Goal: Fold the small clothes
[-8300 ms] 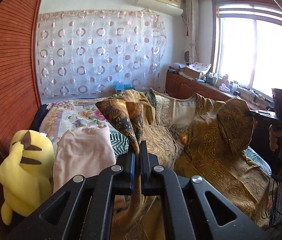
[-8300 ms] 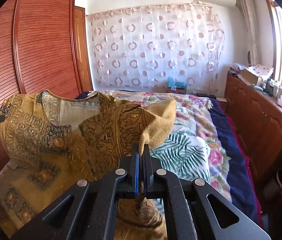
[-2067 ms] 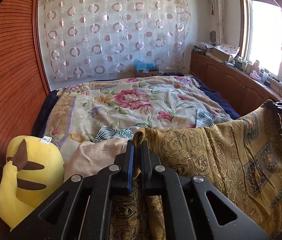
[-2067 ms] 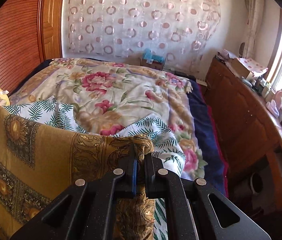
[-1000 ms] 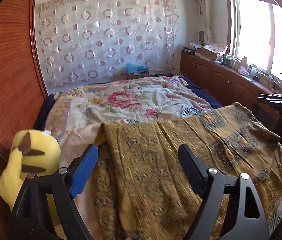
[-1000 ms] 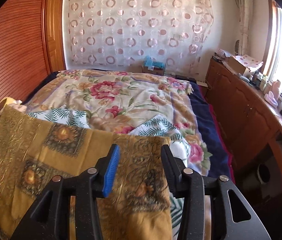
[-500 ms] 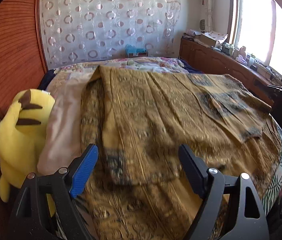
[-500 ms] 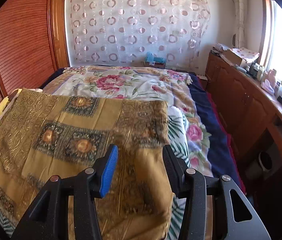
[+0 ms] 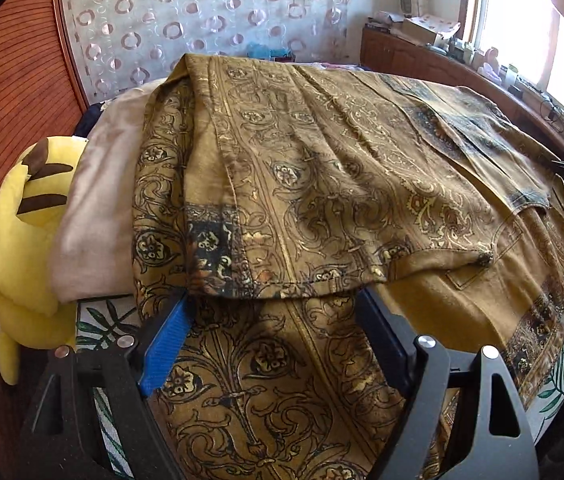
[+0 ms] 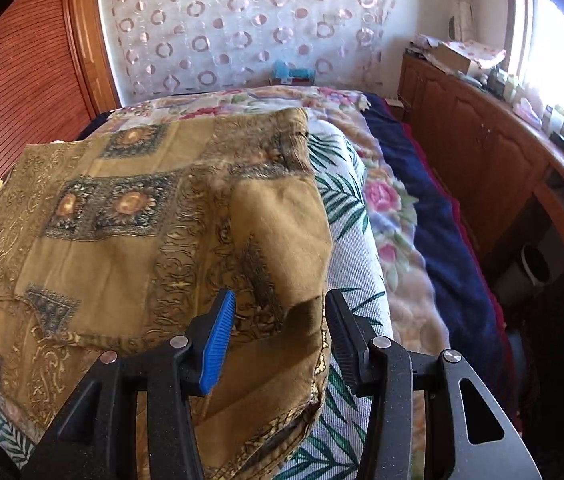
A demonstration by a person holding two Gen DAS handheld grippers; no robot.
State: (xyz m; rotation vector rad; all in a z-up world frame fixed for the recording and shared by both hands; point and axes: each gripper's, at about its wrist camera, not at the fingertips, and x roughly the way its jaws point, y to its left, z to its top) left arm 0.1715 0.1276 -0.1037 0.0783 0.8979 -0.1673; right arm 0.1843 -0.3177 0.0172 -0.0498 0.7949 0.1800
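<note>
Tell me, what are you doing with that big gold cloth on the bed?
A person is folding clothes with a pair of tongs in each hand. The gold patterned garment lies spread on the bed, one part already folded over itself. Both the left tongs and the right tongs are open just above the near edge of the cloth, gripping nothing. A pink folded garment and a yellow plush toy sit beside it.

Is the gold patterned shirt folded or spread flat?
Folded once: the gold shirt has its top layer's hem lying across the layer beneath on the bed.
</note>
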